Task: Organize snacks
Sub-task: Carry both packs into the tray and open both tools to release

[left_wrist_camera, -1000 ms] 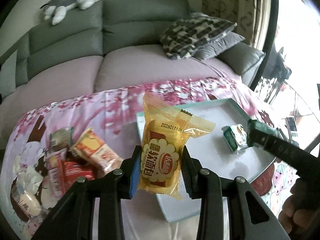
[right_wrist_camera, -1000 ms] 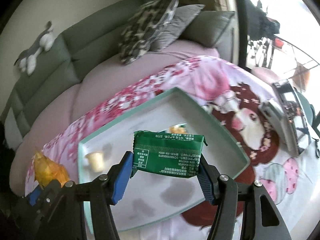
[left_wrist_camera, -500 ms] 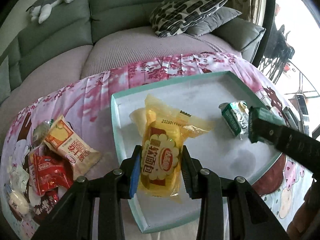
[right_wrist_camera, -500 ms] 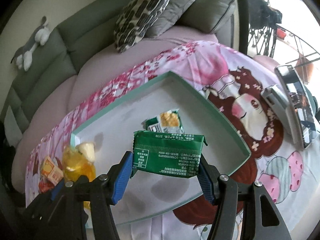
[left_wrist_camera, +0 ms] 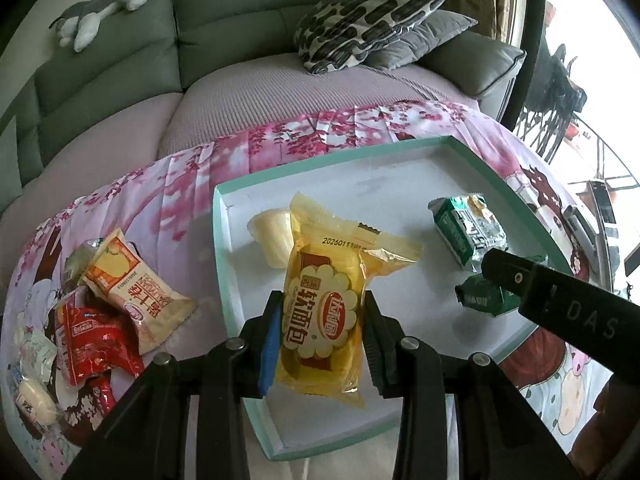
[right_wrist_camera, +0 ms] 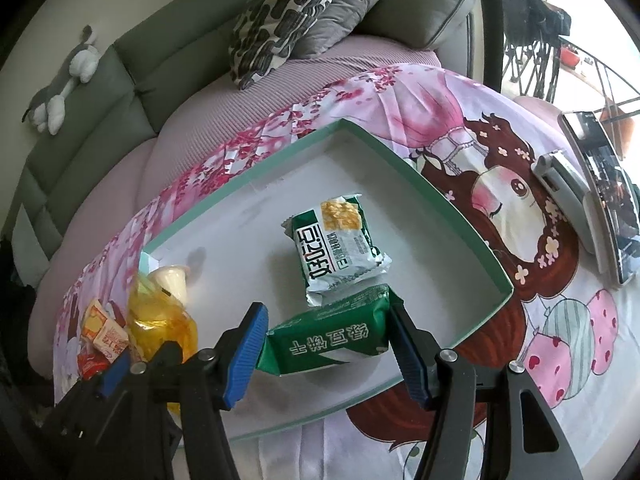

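Left wrist: left gripper (left_wrist_camera: 320, 332) clamps yellow bread pack (left_wrist_camera: 324, 300), long axis upright, over tray (left_wrist_camera: 224, 280) near-left corner; right gripper (right_wrist_camera: 324, 344) grips green pack (right_wrist_camera: 328, 340) crosswise, near edge.

A grey sofa (left_wrist_camera: 240, 32) with two cushions (left_wrist_camera: 372, 16) stands beside a bright window (left_wrist_camera: 592, 80).

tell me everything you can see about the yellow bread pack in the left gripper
The yellow bread pack is a clear yellow plastic pouch with a crimped top edge, a printed date code near the top and a cream flower-shaped label with red characters and a red oval logo. It looks soft and puffy, its upper right corner folded and creased. It stands roughly upright, clamped at its lower sides by the left gripper, over the left part of the tray, in front of a pudding cup.
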The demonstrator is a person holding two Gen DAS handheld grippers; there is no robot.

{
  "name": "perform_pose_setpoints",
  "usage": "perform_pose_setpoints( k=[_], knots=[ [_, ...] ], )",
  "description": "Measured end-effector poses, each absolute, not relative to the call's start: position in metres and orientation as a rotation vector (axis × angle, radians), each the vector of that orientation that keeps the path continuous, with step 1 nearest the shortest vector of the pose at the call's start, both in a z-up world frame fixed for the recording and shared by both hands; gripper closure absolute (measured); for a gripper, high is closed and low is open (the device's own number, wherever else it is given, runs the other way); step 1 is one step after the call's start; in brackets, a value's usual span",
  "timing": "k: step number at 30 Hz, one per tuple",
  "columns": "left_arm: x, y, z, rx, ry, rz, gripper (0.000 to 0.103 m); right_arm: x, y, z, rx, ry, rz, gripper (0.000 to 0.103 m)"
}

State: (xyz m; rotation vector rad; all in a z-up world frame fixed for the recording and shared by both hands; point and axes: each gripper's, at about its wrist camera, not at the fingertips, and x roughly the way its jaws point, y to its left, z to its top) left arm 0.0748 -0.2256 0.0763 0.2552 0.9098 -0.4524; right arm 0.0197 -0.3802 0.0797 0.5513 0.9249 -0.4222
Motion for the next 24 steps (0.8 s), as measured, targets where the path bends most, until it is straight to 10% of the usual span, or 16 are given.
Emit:
perform_pose_setpoints(
  k=[22, 24],
  knots=[
    [0.081, -0.195, 0.085, 0.174, 0.921, -0.339, 0.034, 0.022, -0.380, 0.077, 0.548, 0.943, -0.425, 0.035],
    [0.085, -0.185, 0.085, 0.152, 0.923, -0.296, 0.030, 0.023, -0.378, 0.076, 0.535, 0.951, -0.424, 0.022]
  ],
)
